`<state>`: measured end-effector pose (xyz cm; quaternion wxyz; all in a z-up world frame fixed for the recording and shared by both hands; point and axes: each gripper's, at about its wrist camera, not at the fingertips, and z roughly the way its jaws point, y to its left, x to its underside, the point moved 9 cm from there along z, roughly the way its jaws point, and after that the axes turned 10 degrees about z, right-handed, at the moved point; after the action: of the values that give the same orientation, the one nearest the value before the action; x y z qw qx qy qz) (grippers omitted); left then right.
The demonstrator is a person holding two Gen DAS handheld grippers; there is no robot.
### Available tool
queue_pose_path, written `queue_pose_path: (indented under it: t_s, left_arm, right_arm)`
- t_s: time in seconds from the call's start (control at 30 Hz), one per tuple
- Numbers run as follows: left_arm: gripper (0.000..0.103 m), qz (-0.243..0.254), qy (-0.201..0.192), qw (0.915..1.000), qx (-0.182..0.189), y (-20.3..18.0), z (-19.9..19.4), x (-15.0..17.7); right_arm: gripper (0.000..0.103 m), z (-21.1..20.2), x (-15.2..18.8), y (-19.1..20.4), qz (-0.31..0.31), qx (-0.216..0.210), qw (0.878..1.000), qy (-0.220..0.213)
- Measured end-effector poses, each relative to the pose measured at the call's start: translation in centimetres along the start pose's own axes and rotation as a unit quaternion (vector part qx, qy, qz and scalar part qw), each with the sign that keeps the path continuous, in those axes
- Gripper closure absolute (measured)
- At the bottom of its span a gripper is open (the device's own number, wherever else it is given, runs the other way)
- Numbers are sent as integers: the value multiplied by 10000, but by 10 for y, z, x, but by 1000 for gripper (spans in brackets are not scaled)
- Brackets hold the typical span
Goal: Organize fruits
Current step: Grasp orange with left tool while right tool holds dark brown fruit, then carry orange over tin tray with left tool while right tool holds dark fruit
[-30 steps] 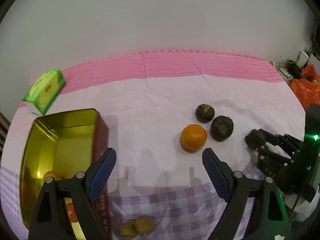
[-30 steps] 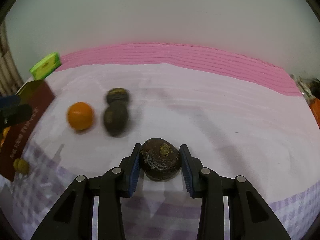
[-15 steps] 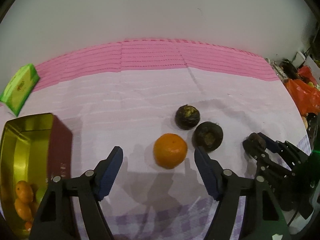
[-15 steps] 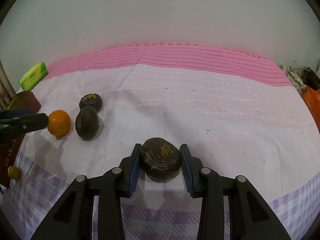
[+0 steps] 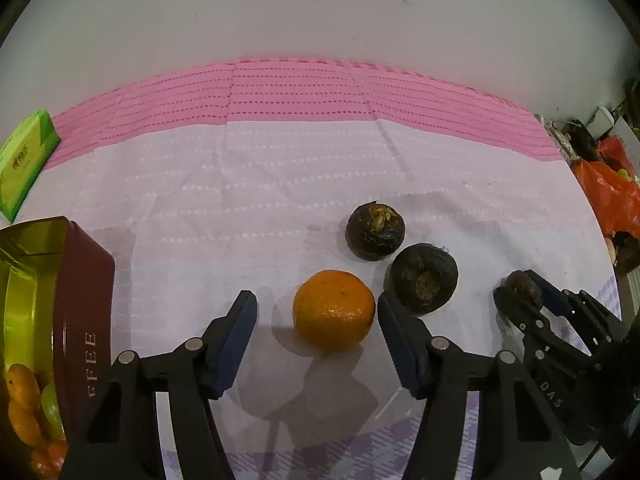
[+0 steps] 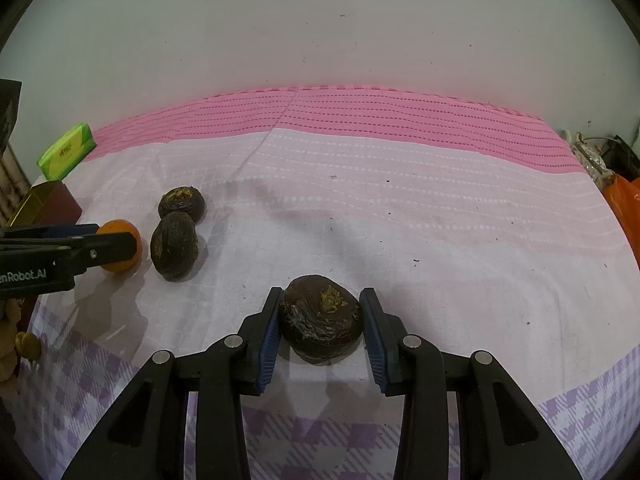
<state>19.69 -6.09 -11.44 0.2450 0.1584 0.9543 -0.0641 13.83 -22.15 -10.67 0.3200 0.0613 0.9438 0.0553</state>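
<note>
An orange (image 5: 334, 310) lies on the pink cloth between the fingertips of my left gripper (image 5: 316, 304). Its jaws are closing around the orange, and a gap still shows at the left pad (image 5: 236, 340). Two dark round fruits (image 5: 375, 232) (image 5: 424, 284) lie just beyond and to the right. In the right wrist view my right gripper (image 6: 320, 314) is shut on a third dark fruit (image 6: 320, 318) low over the cloth. From there the left gripper (image 6: 80, 248) partly covers the orange (image 6: 124, 240), beside the dark pair (image 6: 182, 204) (image 6: 174, 246).
A maroon tin (image 5: 80, 280) with a gold inside stands at the left and holds several oranges and a green fruit. A green box (image 5: 24, 160) lies behind it. An orange bag (image 5: 608, 192) and clutter sit off the right edge. Small yellow fruits (image 6: 28, 346) lie near the tin.
My left gripper has come away from the tin, down and across to the orange, and its jaws have narrowed around it. The right gripper keeps its hold on the dark fruit.
</note>
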Motion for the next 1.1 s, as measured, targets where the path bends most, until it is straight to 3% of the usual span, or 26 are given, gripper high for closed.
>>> queue_pose_path:
  t_s: [0.17,0.23,0.6,1.1]
  left_arm:
    - [56,-11,11,10000,89,-2,3,-1]
    - [65,32,0,9999,109,-5,2,0]
    - [66,131,-26,9999,35,-9,-12,11]
    - [66,-31,-412,9991,-106,6,-81,21]
  right_arm:
    - [64,1,0,0,-8,15,10000,0]
    - [64,1,0,0,-10,15,10000,0]
    - [64,1,0,1,-21,35,10000,-2]
    - [64,3,1,1,-82,101,9999,-6]
